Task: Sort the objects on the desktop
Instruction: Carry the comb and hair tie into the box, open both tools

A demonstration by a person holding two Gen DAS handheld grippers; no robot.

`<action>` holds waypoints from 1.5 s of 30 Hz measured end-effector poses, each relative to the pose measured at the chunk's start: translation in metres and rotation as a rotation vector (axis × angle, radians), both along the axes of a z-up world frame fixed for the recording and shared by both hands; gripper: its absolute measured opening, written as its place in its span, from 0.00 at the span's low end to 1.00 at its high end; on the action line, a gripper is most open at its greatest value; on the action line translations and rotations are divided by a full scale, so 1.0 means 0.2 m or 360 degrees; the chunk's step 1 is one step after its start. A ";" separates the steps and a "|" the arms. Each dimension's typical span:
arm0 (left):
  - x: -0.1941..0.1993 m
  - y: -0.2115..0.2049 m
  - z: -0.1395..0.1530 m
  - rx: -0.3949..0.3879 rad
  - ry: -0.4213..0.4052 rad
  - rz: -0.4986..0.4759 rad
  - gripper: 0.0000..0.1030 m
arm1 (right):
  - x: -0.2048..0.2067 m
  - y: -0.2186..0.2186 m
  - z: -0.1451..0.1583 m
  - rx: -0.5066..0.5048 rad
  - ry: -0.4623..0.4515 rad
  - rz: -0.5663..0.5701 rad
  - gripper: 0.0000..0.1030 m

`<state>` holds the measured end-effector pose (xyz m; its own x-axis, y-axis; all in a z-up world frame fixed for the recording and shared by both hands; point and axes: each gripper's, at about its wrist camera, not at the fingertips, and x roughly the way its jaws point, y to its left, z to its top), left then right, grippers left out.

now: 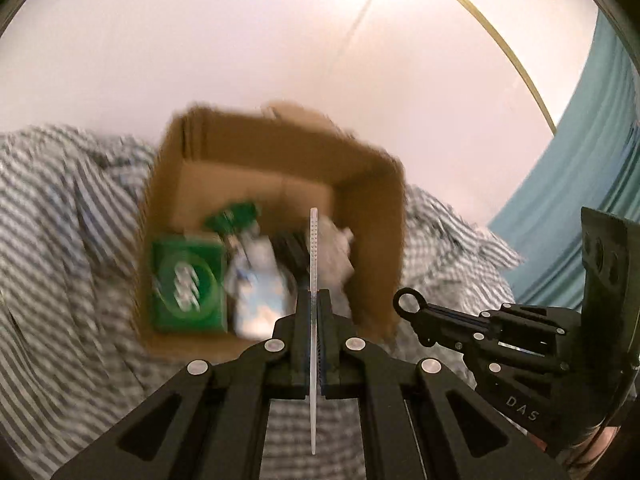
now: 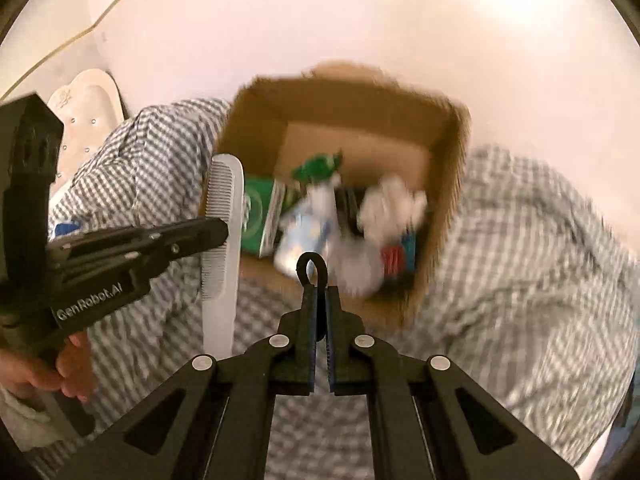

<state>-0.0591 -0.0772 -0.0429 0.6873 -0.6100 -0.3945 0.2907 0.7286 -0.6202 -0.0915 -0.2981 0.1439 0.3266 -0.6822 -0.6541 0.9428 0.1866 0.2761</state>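
Holding a white comb [image 2: 222, 248], my left gripper [image 1: 314, 300] has its two fingers pressed tight on it. In the left wrist view I see the comb edge-on, a thin white line running up the middle of the picture. In the right wrist view the comb stands upright in the left half of the picture, with its teeth facing left, just beside the left edge of the box.

My right gripper [image 2: 318, 300] is closed too, on a small black thing with a ring [image 2: 312, 269] at its top. The ring pokes out past the fingertips. I cannot tell what the black thing is. In the left wrist view that gripper is at the lower right, with the ring pointing left.

A brown cardboard box [image 1: 372, 184] sits open in the middle of both pictures, past the grippers. Inside it is a green box [image 1: 187, 280] on the left, a green packet [image 1: 234, 216] behind it, a blue and white packet [image 1: 258, 292] in the middle, and something white and crumpled [image 2: 390, 204] on the right. They are blurry.

The box rests on a blue and white checked cloth [image 2: 520, 240] that fills the lower part of both pictures. Behind it is a pale wall [image 1: 200, 40]. A teal curtain [image 1: 592, 184] hangs at the right edge of the left wrist view. My hand [image 2: 52, 364] shows at the lower left of the right wrist view.
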 end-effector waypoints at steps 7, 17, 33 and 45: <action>0.39 0.04 0.04 0.0108 -0.0061 0.0142 0.02 | -0.04 -0.38 0.04 -0.0130 0.0056 -0.0038 0.03; 0.59 0.05 -0.02 0.0017 -0.0095 0.0315 0.80 | -0.10 -0.57 -0.05 -0.0283 0.0009 -0.0257 0.87; -0.21 0.47 0.26 0.0255 -0.0590 0.0702 1.00 | -0.23 0.18 0.24 -0.0374 0.0137 -0.0515 1.00; -0.17 0.17 -0.25 0.0090 -0.0172 0.0714 1.00 | -0.06 0.31 -0.19 -0.0208 -0.0002 -0.0721 1.00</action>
<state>-0.0927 -0.0438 -0.0929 0.9173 -0.2225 -0.3304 -0.0005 0.8289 -0.5594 -0.1029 -0.2366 0.1051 -0.0222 -0.8327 -0.5533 0.9370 -0.2103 0.2790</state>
